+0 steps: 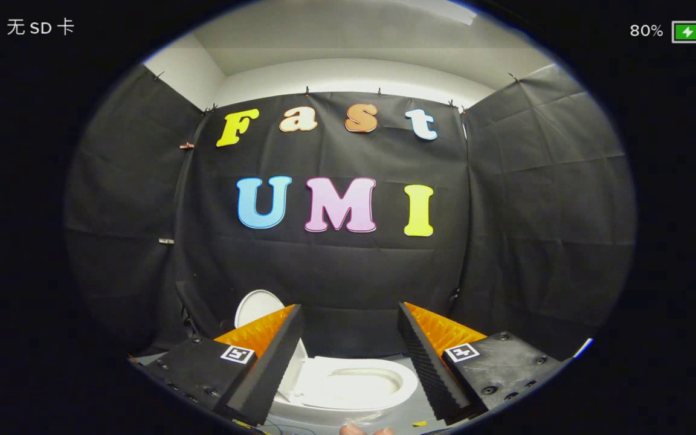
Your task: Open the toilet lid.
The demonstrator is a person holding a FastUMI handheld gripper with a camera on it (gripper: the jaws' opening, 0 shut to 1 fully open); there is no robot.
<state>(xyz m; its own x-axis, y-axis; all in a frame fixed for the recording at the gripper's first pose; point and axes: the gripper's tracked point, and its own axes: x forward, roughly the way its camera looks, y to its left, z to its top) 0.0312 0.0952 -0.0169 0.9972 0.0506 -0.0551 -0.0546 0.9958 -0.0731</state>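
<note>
Black-cloth booth | toilet lid raised upright | tongs spread wide, holding nothing

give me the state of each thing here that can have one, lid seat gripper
toilet lid: raised, standing up behind the left finger
toilet seat: down on the bowl, between the fingers and just ahead
gripper: open, fingers wide apart, holding nothing

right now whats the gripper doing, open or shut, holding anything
gripper: open, fingers spread wide and holding nothing; the toilet sits beyond them, its lid already raised.
</note>
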